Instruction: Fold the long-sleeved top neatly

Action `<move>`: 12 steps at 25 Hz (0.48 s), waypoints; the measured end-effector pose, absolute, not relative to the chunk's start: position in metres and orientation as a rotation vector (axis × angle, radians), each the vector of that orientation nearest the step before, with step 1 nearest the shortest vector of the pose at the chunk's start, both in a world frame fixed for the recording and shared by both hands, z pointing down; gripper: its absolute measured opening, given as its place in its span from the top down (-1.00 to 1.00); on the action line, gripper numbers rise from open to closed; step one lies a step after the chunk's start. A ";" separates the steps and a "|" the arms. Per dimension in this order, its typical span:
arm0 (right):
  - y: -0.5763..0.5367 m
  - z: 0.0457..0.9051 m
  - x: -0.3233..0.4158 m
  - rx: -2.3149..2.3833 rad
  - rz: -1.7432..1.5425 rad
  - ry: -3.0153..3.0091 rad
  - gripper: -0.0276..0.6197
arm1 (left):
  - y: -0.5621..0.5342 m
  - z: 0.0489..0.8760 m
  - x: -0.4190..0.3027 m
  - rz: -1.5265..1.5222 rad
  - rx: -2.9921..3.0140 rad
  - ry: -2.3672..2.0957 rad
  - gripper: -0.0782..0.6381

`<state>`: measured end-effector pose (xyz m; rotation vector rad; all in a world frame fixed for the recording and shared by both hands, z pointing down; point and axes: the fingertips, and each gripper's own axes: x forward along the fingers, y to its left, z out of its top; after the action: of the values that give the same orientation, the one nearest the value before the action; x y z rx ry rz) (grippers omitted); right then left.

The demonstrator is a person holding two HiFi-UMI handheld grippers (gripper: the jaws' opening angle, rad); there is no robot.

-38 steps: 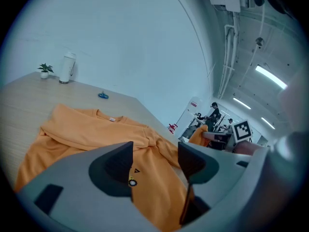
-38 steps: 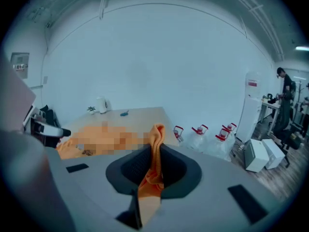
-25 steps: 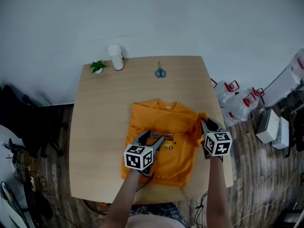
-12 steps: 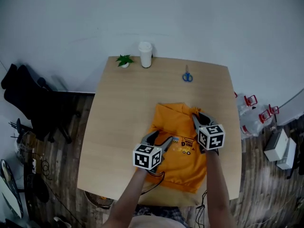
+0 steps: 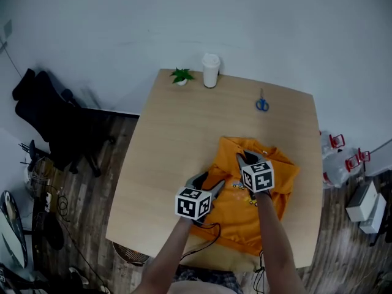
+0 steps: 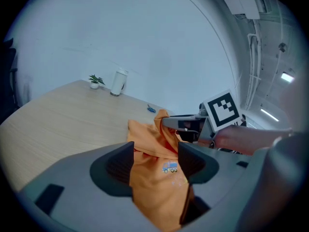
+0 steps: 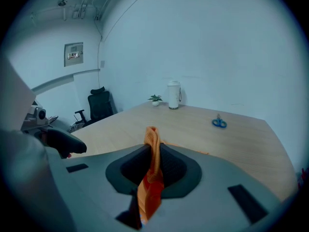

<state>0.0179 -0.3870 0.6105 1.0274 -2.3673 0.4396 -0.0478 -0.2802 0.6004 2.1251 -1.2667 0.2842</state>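
Two risks stand out. The right gripper (image 5: 245, 158) has its jaws clenched on a thin, bunched ridge of the orange long-sleeved top (image 5: 236, 213). The top lies on the near right part of the counter (image 5: 177, 139), with its right edge close to the counter's side. In the right gripper view the pinch looks narrow, just a rope of cloth (image 7: 150, 178) standing up between the pads. A quick pull could let it slide out. It could also drag the whole garment instead of one flap, which would rumple the layers underneath.

The left gripper (image 5: 208, 182) sits low over the printed chest with its jaws released. Cloth shows in the gap, but the pads press on nothing, so nothing seems to pin the body of the top down, and a sideways tug would probably shift it toward the counter's edge. If those jaws close carelessly, they may catch several layers at once. The blue scissors (image 5: 262, 105), white cup (image 5: 211, 70) and small potted plant (image 5: 181, 75) stand well apart at the far edge and are unlikely to interfere.
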 end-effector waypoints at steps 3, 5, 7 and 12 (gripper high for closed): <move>-0.388 0.635 0.006 1.006 0.484 -2.327 0.72 | -0.280 0.606 -0.058 0.293 2.107 -1.273 0.00; -0.389 0.647 0.001 1.004 0.503 -2.295 0.71 | -0.278 0.608 -0.064 0.297 2.097 -1.280 0.00; -0.390 0.655 -0.002 1.006 0.511 -2.271 0.70 | -0.278 0.609 -0.069 0.295 2.090 -1.287 0.00; -0.383 0.656 -0.011 0.998 0.639 -2.297 0.44 | -0.276 0.608 -0.076 0.285 2.083 -1.298 0.00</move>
<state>-0.0110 -0.3828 0.6560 0.9980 -2.2968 0.6391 -0.0763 -0.2759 0.6084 2.0829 -1.2977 0.2854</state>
